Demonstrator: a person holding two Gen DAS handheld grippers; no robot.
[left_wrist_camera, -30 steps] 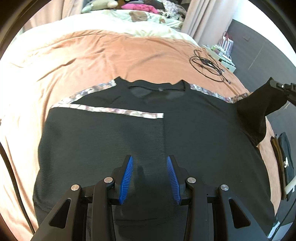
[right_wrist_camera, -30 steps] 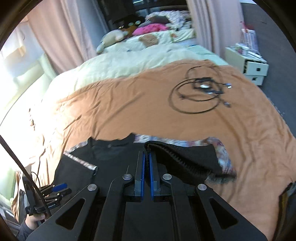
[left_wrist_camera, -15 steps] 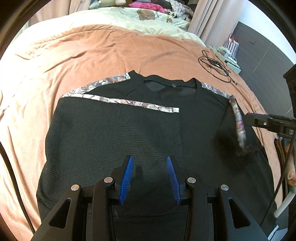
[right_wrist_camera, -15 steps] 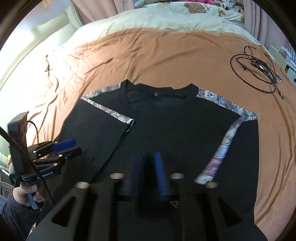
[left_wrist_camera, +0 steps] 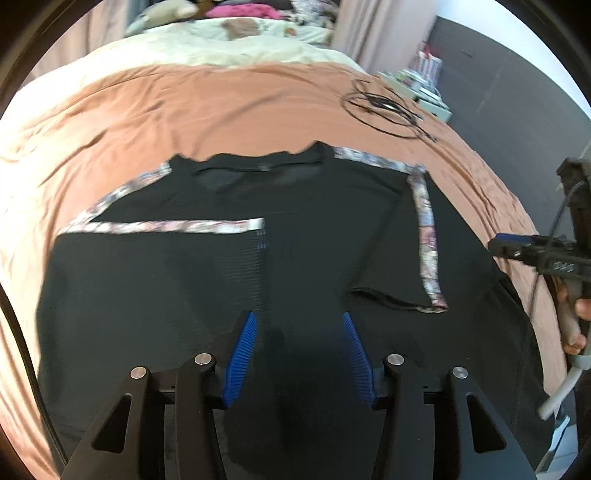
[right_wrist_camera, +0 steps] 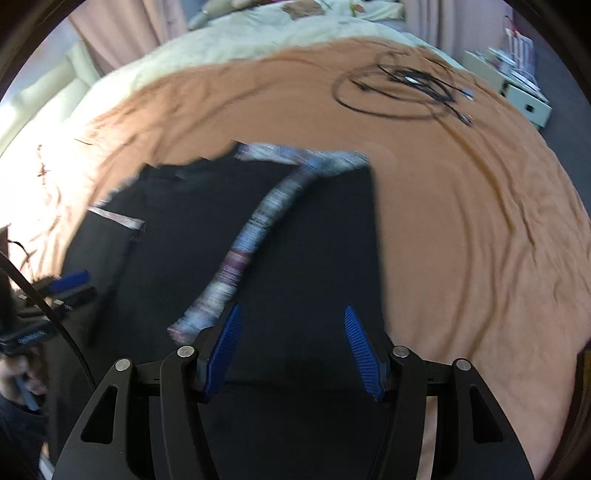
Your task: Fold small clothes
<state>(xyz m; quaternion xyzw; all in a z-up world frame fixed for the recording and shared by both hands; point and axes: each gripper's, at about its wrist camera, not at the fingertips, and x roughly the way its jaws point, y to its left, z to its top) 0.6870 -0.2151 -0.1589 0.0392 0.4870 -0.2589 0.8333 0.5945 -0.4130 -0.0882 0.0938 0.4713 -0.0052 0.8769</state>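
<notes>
The black knit T-shirt with patterned sleeve trim (left_wrist_camera: 295, 266) lay flat on the bed's orange blanket (left_wrist_camera: 221, 107), both sleeves folded inward. Left gripper (left_wrist_camera: 298, 356) and right gripper (right_wrist_camera: 291, 349) hovered, jaws spread, empty. Judged next: grasp the hem at 6 o'clock, fold toward 12.

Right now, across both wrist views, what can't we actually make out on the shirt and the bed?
- Black shirt hem: cut off in both views behind each camera's own tongs, left and right.
- Patterned trim: motion blur in the right wrist view smears the print.
- Black cables: too small and blurred to tell connectors.
- Pile at the far end of the bed: small and blurred in both views.
</notes>
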